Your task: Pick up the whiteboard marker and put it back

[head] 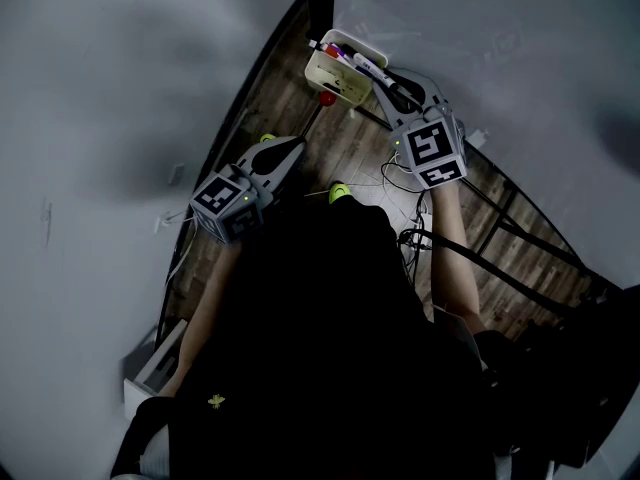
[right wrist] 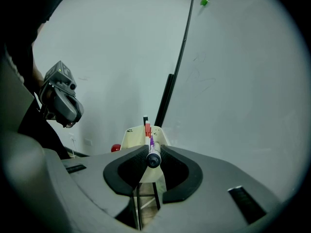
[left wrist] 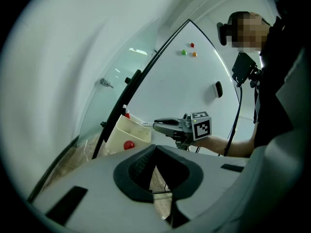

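Right tongs (right wrist: 154,150) grasp the whiteboard marker (right wrist: 153,159), its far end apparently over the cream bin (right wrist: 130,137). Left tongs (left wrist: 155,148) are clenched and empty.

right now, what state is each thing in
marker: clamped in the right gripper, pointing at the bin, not yet in it
right gripper: shut on marker
left gripper: shut, empty, held away from the bin
bin: upright, open top, other markers inside
whiteboard: standing, magnets stuck on, only faint marks
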